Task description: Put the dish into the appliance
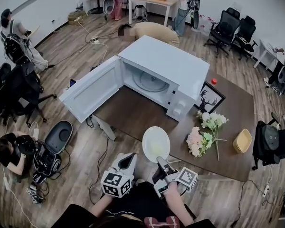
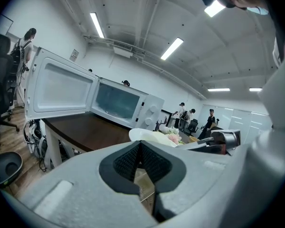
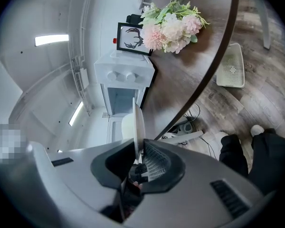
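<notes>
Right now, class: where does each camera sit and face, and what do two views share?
Head view: on the person's head, steeply down at the open microwave; left gripper and right gripper show.
Left gripper view: on that gripper, along its shut fingers toward the microwave.
Right gripper view: on that gripper, rolled sideways; its fingers clamp the plate.
Shared: both gripper views show microwave and plate.

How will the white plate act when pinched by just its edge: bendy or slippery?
Probably stiff: the plate looks flat though the right gripper pinches only its rim. Its smooth, shiny surface might let it slip or tilt. It looks like hard dishware, so likely breakable if dropped.
</notes>
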A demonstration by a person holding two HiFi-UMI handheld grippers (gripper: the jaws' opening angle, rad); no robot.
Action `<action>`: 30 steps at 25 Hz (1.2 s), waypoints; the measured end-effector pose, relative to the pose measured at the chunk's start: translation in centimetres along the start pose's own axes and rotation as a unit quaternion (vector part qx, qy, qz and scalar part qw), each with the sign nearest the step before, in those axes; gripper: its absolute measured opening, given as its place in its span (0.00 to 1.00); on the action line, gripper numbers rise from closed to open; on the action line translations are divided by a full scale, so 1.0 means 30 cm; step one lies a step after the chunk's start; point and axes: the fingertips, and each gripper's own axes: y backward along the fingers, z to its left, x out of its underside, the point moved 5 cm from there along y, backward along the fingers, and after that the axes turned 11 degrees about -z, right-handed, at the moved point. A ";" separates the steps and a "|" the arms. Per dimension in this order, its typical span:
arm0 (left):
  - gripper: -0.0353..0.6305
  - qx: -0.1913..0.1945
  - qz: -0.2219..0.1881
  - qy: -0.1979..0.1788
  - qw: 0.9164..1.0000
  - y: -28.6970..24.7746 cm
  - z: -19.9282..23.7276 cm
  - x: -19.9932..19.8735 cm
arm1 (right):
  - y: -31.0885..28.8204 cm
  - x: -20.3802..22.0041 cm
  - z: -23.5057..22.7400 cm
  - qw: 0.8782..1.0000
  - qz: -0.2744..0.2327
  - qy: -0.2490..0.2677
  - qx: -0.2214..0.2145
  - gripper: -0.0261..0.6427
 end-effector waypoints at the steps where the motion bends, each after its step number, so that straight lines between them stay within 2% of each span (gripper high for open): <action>1: 0.07 0.003 0.000 0.000 1.000 -0.017 0.013 -0.007 | -0.018 -0.002 0.002 1.000 -0.003 -0.005 0.000 0.12; 16: 0.07 0.051 0.016 -0.003 0.999 -0.296 0.283 -0.131 | -0.358 -0.015 0.093 0.999 -0.038 -0.020 0.006 0.12; 30: 0.07 0.128 0.040 -0.018 0.991 -0.481 0.543 -0.252 | -0.637 0.020 0.191 0.991 -0.121 -0.057 -0.007 0.12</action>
